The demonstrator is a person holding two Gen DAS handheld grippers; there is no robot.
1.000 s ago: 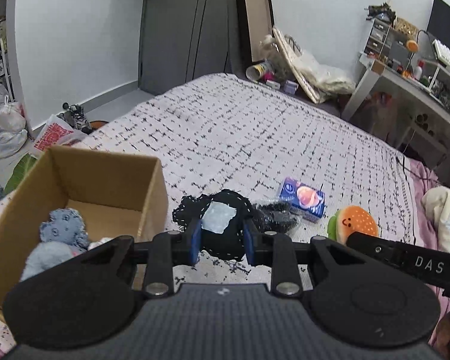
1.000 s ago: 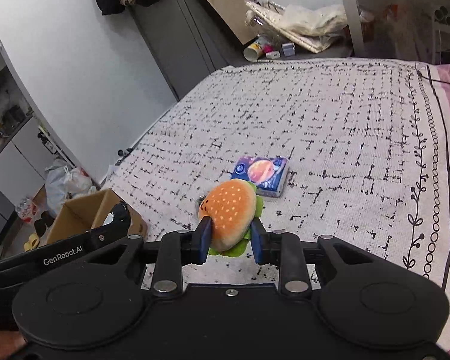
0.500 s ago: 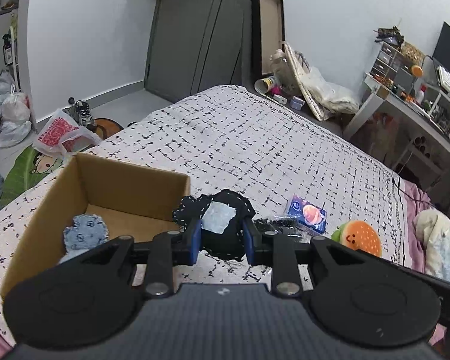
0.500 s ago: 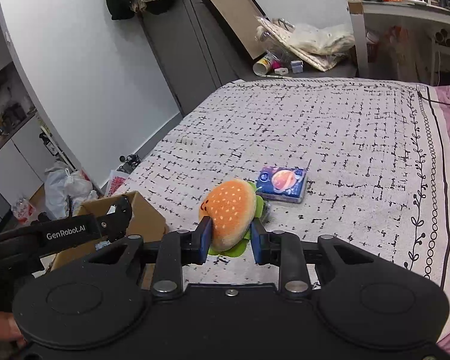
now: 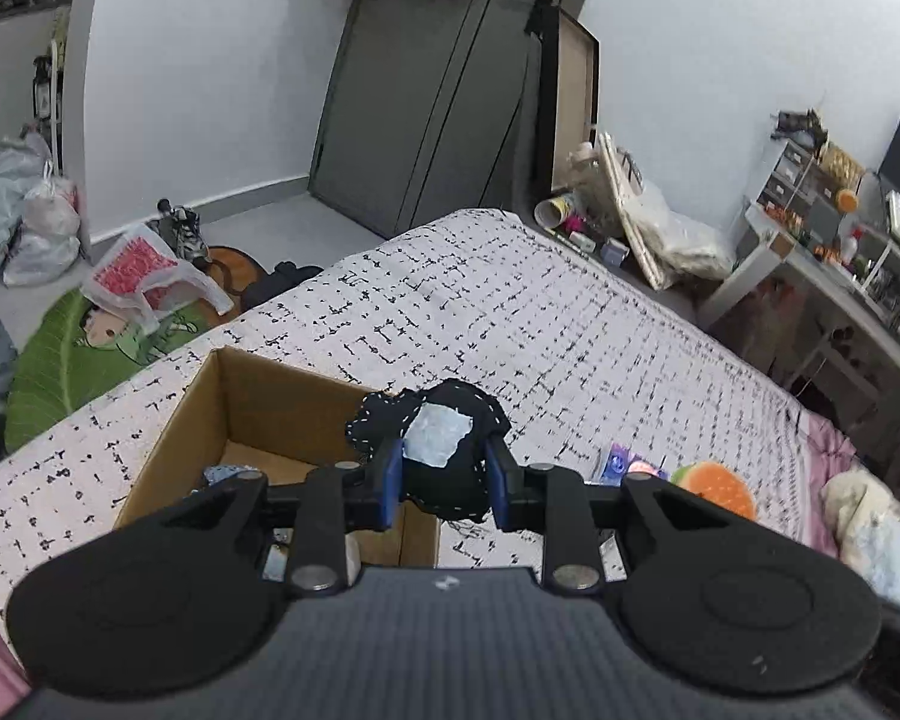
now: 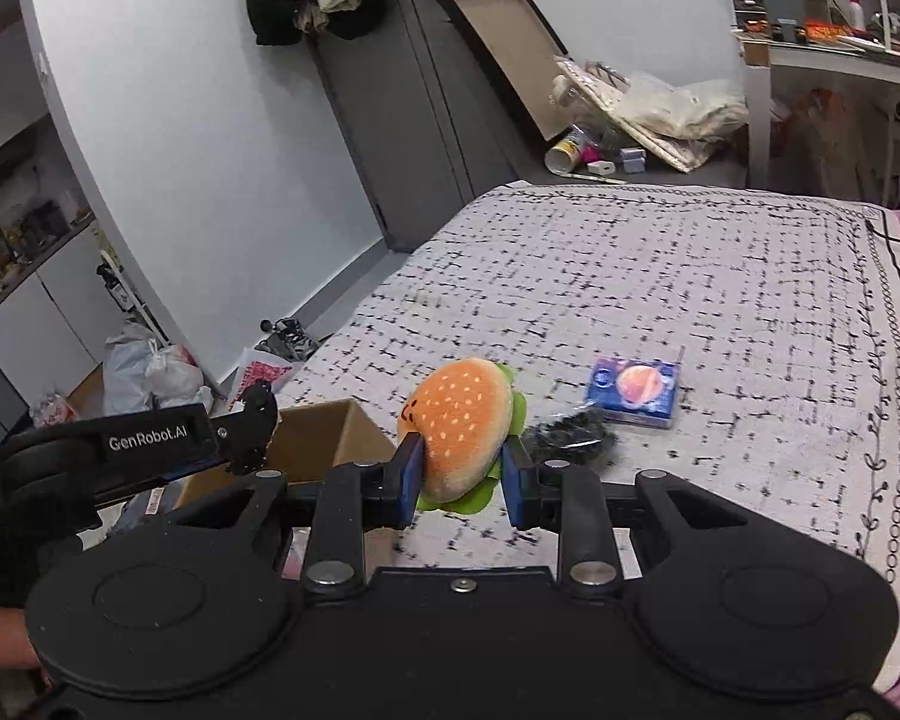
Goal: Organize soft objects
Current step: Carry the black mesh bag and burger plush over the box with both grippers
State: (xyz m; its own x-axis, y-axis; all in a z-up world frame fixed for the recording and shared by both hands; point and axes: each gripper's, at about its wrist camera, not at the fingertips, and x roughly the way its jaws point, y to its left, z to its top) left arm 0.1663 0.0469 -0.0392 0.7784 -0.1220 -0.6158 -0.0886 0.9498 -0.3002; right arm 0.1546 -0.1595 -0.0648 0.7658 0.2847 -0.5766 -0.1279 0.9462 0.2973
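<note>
My left gripper (image 5: pixel 442 483) is shut on a black soft pouch with white stitching and a pale patch (image 5: pixel 444 450), held above the right edge of an open cardboard box (image 5: pixel 258 396) on the bed. A blue-grey plush (image 5: pixel 228 473) lies inside the box. My right gripper (image 6: pixel 461 477) is shut on an orange burger plush (image 6: pixel 459 420), lifted above the bed; it also shows in the left wrist view (image 5: pixel 717 483). The left gripper (image 6: pixel 252 420) shows in the right wrist view over the box (image 6: pixel 324 438).
A blue tissue pack (image 6: pixel 635 390) and a black crinkled bag (image 6: pixel 564 429) lie on the black-and-white bedspread (image 6: pixel 660 276). Bags and shoes (image 5: pixel 144 276) sit on the floor to the left. A cluttered desk (image 5: pixel 840 264) stands at the right.
Both grippers have risen with their loads. The left one carried the black pouch left, over the box's right edge. The burger plush has lifted off the bed.
</note>
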